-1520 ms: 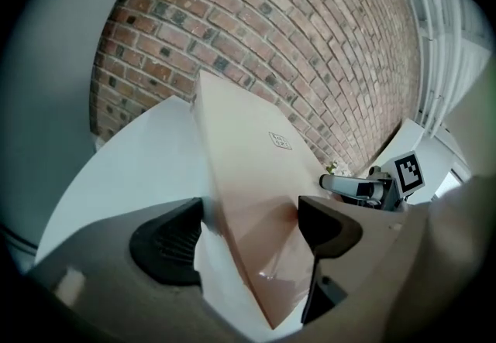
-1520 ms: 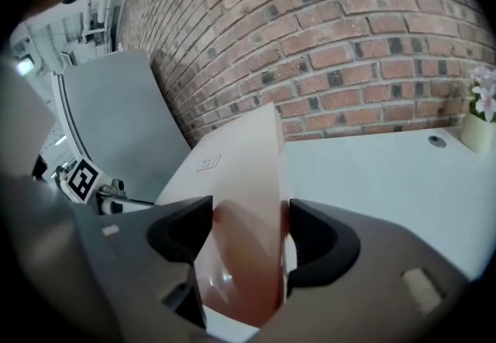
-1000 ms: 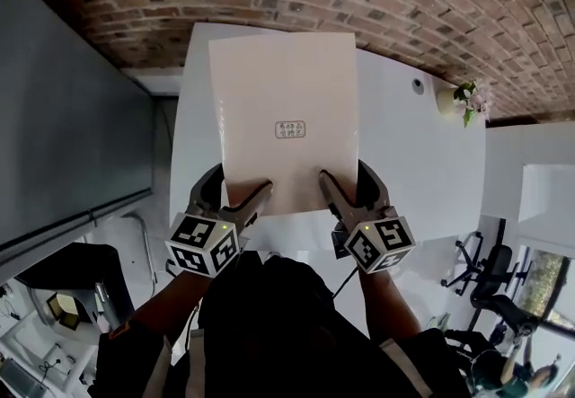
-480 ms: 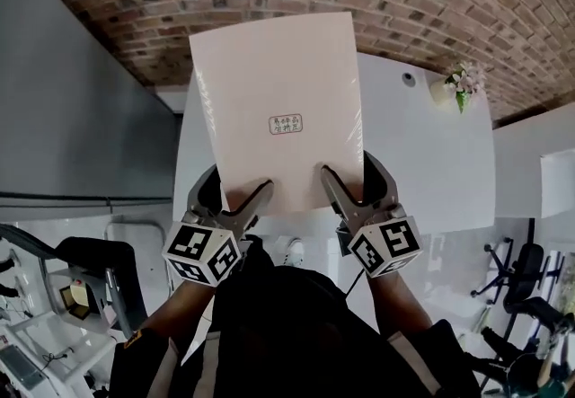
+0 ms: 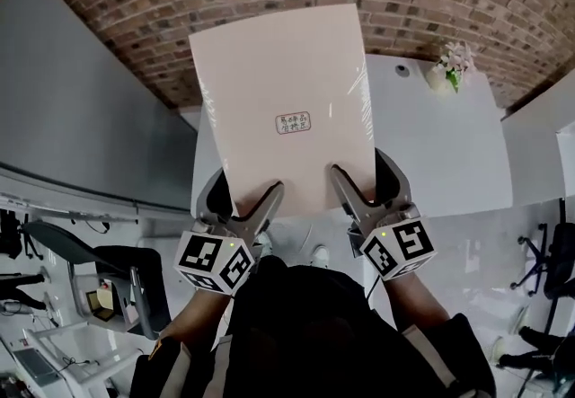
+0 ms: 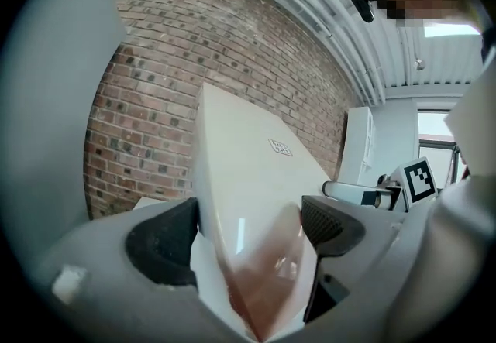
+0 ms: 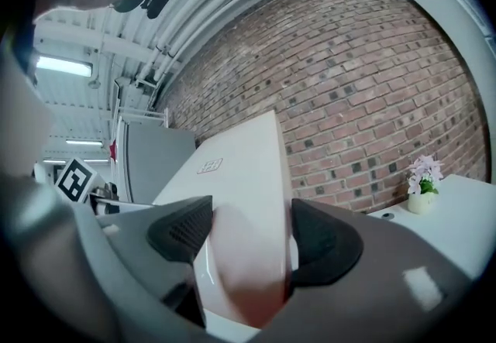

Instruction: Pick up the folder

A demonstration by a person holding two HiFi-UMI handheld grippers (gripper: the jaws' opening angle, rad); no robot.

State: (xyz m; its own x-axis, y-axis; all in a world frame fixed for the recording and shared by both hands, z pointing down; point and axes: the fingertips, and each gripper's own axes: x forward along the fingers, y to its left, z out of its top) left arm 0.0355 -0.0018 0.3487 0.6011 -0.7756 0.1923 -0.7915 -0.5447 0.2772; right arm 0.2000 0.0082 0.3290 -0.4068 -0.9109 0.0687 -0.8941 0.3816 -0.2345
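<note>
Head view from above, gripper views level and close, folder [image 5: 280, 109] common to all.

The right gripper [image 7: 250, 225] pinches the near edge of the pale folder [image 7: 244, 152] between its two dark pads, the folder stretching away toward a brick wall [image 7: 364, 78], with a small flowerpot [image 7: 422, 186] standing on a white table [image 7: 465, 217] at the right.
</note>
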